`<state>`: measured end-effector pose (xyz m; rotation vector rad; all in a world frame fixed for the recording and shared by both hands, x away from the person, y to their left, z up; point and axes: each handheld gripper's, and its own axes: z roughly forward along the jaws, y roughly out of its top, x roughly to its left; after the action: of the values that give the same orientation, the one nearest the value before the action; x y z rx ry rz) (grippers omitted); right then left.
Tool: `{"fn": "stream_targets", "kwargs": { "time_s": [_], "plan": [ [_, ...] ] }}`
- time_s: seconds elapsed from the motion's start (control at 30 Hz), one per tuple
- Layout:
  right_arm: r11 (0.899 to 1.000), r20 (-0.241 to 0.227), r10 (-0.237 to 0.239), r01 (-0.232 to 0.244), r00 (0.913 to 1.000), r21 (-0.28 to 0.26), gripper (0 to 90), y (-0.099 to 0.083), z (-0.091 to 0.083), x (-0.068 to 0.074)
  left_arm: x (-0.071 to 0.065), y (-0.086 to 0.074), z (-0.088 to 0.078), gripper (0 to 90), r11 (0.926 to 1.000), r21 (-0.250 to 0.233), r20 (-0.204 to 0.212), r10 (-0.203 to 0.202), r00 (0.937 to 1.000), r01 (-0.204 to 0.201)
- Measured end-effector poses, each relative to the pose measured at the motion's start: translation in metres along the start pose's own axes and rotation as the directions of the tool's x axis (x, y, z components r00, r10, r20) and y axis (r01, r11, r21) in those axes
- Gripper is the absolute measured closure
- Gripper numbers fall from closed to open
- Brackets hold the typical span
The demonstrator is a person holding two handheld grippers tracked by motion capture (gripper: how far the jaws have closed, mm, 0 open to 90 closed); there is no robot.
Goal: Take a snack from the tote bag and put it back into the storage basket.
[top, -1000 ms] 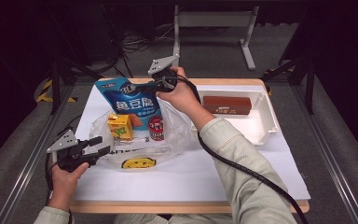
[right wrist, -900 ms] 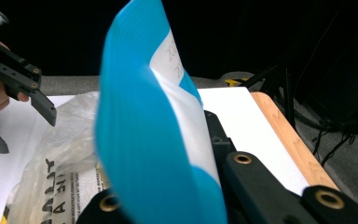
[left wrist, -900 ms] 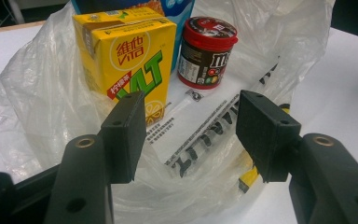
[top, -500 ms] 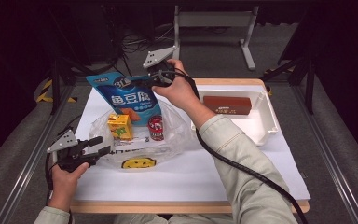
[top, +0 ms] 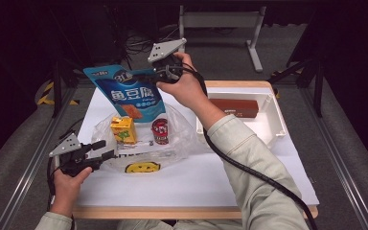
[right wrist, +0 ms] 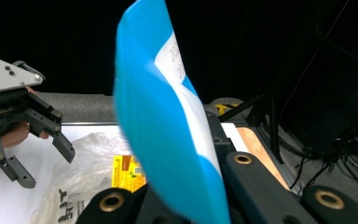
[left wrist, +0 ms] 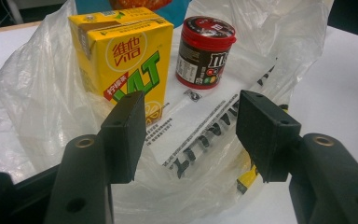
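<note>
Above the bench: your right gripper (top: 146,76) holds the blue snack pouch (top: 127,93) up in the air, over the plastic bag (top: 182,136).
Right jaws: closed tight on the top edge of the pouch; in the right gripper view the blue pouch (right wrist: 168,135) stands between the two black jaws and hides most of the scene.
Pouch position: it hangs clear of the bench, tilted, with its lower end above the yellow juice carton (top: 123,130).
Left gripper: your left gripper (top: 106,150) is low at the near left side of the bench (top: 196,182), pointing to the bag.
Left jaws: they stand apart, and nothing is pressed between them; the crumpled edge of the plastic bag (left wrist: 205,144) lies under and between them, but I cannot tell if a pad touches it.
Inside the bag: the yellow juice carton (left wrist: 121,60) stands upright, and the small red-lidded candy jar (left wrist: 205,51) stands just beside it, apart from the carton.
Right side of bench: a white tray (top: 277,122) with a brown box (top: 235,108) lying in it, well apart from the bag.
</note>
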<state>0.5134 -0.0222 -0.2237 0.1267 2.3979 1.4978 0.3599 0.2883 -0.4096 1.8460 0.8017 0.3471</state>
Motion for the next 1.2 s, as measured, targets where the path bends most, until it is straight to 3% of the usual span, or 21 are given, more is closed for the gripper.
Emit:
{"fn": "stream_targets", "kwargs": {
  "time_s": [0.57,0.77,1.2],
  "plan": [
    [0.998,0.031,-0.020,0.022,0.9993,-0.063,90.0,0.023,-0.029,0.003,0.000,0.000,0.000,43.4,1.0000,0.003,0.001,-0.004,1.0000,0.004],
    [0.997,0.050,-0.030,0.033,0.9983,-0.064,90.0,0.027,-0.037,0.005,-0.001,0.000,0.001,43.4,1.0000,0.002,0.002,-0.006,1.0000,0.006],
    [0.997,0.094,-0.023,0.029,0.9953,-0.069,89.9,0.028,-0.073,-0.002,0.000,-0.001,0.002,43.4,1.0000,0.007,0.000,-0.001,1.0000,0.001]
  ]
}}
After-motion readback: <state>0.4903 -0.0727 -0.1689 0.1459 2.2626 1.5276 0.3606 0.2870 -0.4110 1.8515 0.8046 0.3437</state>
